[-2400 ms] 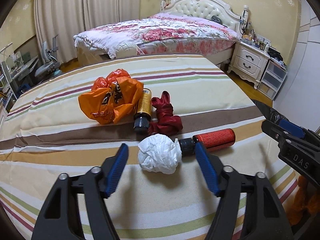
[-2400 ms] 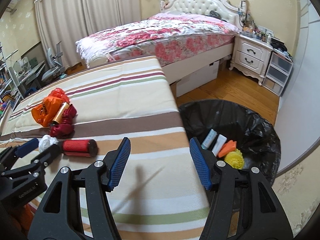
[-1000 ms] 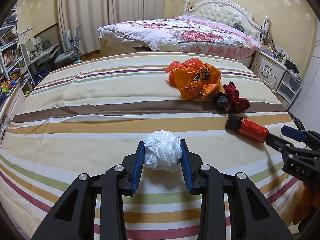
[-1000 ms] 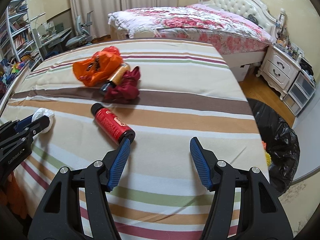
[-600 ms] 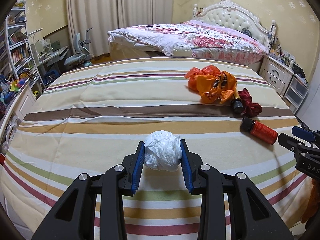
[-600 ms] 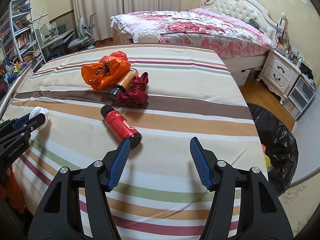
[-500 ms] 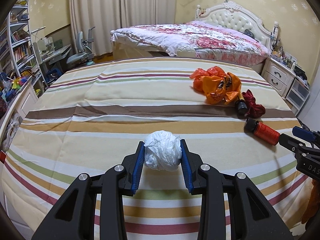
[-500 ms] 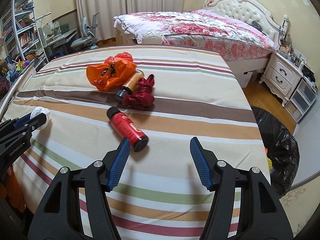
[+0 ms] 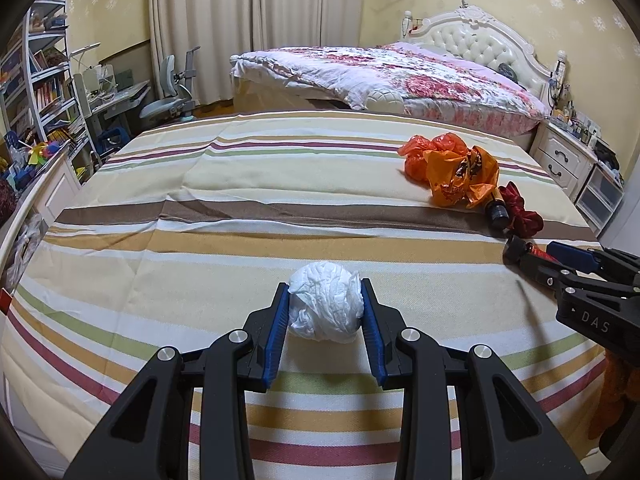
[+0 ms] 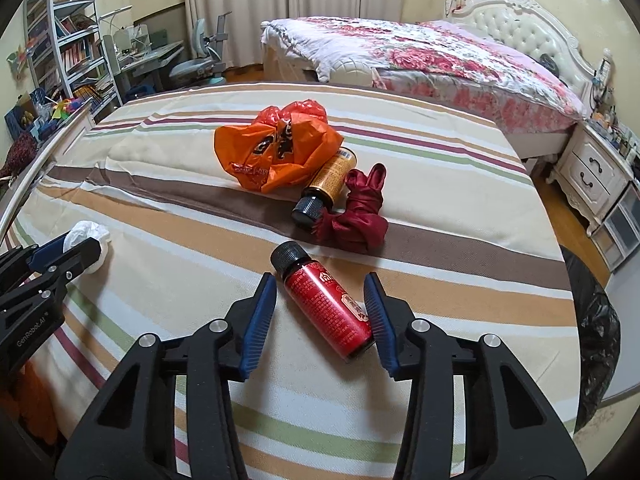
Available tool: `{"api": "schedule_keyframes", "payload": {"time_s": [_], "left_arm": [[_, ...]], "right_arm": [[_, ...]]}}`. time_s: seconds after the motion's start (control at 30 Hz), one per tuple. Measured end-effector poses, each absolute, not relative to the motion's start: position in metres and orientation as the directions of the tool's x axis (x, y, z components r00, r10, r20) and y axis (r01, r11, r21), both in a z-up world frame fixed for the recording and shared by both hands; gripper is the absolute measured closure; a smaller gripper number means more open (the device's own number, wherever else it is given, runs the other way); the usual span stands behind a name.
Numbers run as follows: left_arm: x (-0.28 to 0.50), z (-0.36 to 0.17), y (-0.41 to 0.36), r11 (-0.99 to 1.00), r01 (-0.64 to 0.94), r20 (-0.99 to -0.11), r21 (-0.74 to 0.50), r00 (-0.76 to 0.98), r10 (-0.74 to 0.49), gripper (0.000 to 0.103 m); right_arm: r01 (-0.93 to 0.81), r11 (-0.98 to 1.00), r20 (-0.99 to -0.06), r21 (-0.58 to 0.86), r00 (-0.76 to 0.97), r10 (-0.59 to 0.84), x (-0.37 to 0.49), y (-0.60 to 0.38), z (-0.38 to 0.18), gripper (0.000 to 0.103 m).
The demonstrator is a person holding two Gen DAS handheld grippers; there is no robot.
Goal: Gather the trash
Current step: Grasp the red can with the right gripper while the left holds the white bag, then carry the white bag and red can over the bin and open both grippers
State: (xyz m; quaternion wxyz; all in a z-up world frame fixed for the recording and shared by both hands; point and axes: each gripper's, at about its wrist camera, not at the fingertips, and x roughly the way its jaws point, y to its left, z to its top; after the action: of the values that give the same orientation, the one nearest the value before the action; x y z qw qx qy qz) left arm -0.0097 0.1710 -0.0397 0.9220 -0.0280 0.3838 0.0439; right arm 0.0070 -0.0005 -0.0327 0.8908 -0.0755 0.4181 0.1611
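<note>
Red bottle betw. closing R tongs, ungripped; L tongs clamp tissue wad.

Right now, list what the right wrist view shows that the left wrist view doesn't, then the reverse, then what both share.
Right wrist only: the gold bottle's body, the black bin bag, and the right gripper, which has just been closing around the red bottle.
Left wrist only: the left gripper shut on the white paper ball, seen head-on.
Both: orange bag, dark red cloth, striped sheet.

A home bedroom: a floral-quilted bed with tufted headboard, nightstand, curtains, bookshelf.
</note>
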Motion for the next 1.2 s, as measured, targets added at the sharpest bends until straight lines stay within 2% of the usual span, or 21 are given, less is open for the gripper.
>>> {"api": "schedule_keyframes", "payload": {"time_s": [0.1,0.17,0.27,0.73,1.2], "left_arm": [[-0.01,-0.04,0.171,0.995,-0.102,-0.71,-0.019,0.702,0.058,0.068],[-0.01,-0.041,0.171,0.995,-0.102,-0.71,-0.02,0.701,0.058,0.068],[-0.01,-0.04,0.171,0.994,-0.103,-0.709,-0.02,0.702,0.059,0.068],[-0.011,-0.036,0.15,0.998,-0.046,-0.697,-0.033,0.717,0.01,0.068],[-0.002,-0.02,0.05,0.98,0.196,-0.657,-0.034,0.735,-0.17,0.068]], "right_arm": [[-0.355,0.935,-0.777,0.0,0.588,0.224,0.005,0.0,-0.036,0.064],[-0.359,0.933,-0.785,0.002,0.577,0.224,0.005,0.002,-0.04,0.074],[-0.36,0.933,-0.784,0.002,0.579,0.225,0.002,0.002,-0.041,0.08],[-0.312,0.949,-0.75,0.033,0.621,0.23,-0.021,-0.024,-0.028,0.08],[-0.079,0.996,-0.715,0.032,0.695,0.078,-0.018,-0.126,-0.019,0.08]]}}
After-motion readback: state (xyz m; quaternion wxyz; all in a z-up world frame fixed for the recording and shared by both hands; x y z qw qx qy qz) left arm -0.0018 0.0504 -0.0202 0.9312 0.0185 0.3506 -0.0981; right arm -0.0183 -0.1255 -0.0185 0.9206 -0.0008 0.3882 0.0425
